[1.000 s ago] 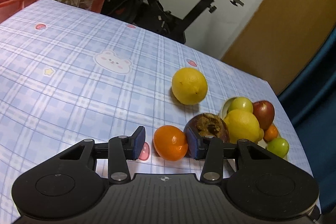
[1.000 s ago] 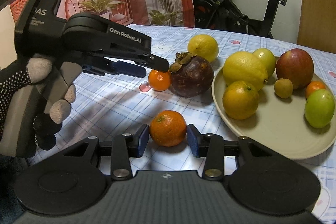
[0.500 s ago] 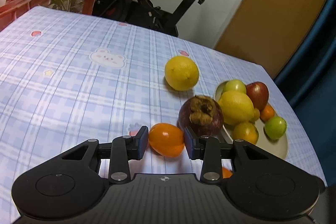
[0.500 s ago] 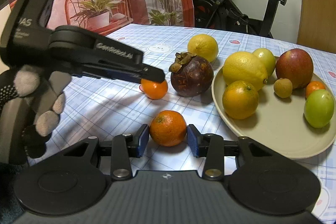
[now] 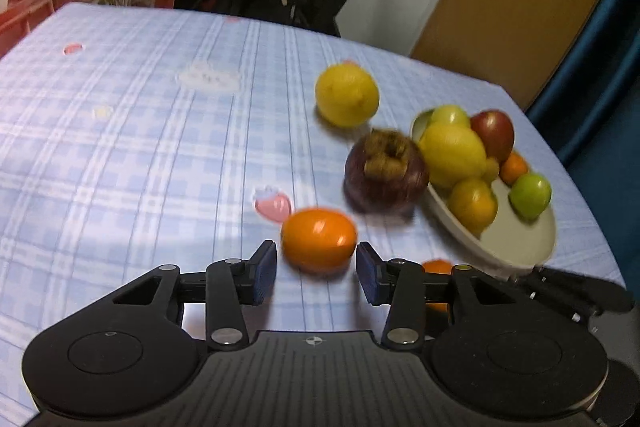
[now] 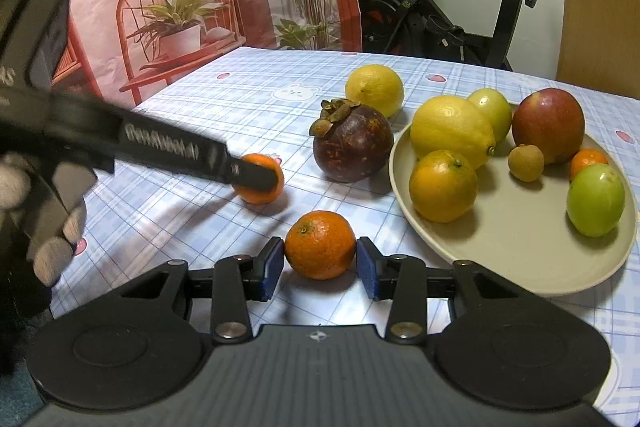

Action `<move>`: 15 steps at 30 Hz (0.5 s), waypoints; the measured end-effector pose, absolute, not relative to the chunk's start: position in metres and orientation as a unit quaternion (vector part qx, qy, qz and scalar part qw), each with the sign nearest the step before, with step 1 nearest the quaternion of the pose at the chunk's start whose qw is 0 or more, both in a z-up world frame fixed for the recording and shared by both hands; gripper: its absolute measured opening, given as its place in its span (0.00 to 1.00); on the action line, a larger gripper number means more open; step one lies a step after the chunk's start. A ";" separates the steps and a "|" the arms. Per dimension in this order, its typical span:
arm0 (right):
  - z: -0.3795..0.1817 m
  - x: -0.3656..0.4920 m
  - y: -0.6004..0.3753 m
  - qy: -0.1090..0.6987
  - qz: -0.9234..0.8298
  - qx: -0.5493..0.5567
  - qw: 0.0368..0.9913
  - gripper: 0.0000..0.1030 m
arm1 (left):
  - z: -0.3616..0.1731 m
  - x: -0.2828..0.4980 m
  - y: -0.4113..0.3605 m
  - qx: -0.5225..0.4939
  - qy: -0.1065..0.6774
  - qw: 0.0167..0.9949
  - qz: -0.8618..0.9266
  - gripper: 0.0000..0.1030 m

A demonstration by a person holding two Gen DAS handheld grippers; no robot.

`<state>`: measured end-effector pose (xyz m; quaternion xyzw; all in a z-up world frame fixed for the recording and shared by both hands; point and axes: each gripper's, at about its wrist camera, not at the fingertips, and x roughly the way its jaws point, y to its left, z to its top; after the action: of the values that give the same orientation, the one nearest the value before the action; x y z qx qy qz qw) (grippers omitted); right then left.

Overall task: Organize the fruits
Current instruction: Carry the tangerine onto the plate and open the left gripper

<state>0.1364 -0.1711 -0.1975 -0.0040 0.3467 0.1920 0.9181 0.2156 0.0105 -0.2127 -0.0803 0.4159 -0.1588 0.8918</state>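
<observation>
Left wrist view: left gripper (image 5: 316,267) jaws are opening around a small orange (image 5: 319,240), pads not pressing; better to close squarely before lifting toward the plate (image 5: 520,251). A mangosteen (image 5: 386,173) sits beyond the right jaw, blocking the way. Right gripper (image 6: 320,269) pinches a tangerine (image 6: 320,245).

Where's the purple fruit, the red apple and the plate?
purple fruit (image 6: 354,147), right wrist view, middle of its skin.
red apple (image 6: 548,125), right wrist view, its front.
plate (image 6: 520,247), right wrist view, bare floor.
</observation>
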 end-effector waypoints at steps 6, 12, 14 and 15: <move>-0.197 0.137 -0.173 0.347 0.193 -0.003 0.918 0.41 | -0.208 0.217 0.017 -0.116 0.392 0.899 -0.157 0.46; -0.197 0.136 -0.171 0.348 0.193 -0.005 0.918 0.41 | -0.213 0.228 0.013 -0.117 0.383 0.906 -0.138 0.54; -0.197 0.136 -0.171 0.348 0.193 -0.006 0.918 0.41 | -0.215 0.231 0.011 -0.118 0.382 0.905 -0.144 0.50; -0.197 0.136 -0.170 0.348 0.193 -0.006 0.917 0.41 | -0.215 0.230 0.010 -0.119 0.382 0.904 -0.150 0.43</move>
<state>0.1362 -0.1704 -0.1970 -0.0063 0.3481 0.1929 0.9174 0.2299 0.0100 -0.2150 -0.1188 0.3821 -0.1498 0.9041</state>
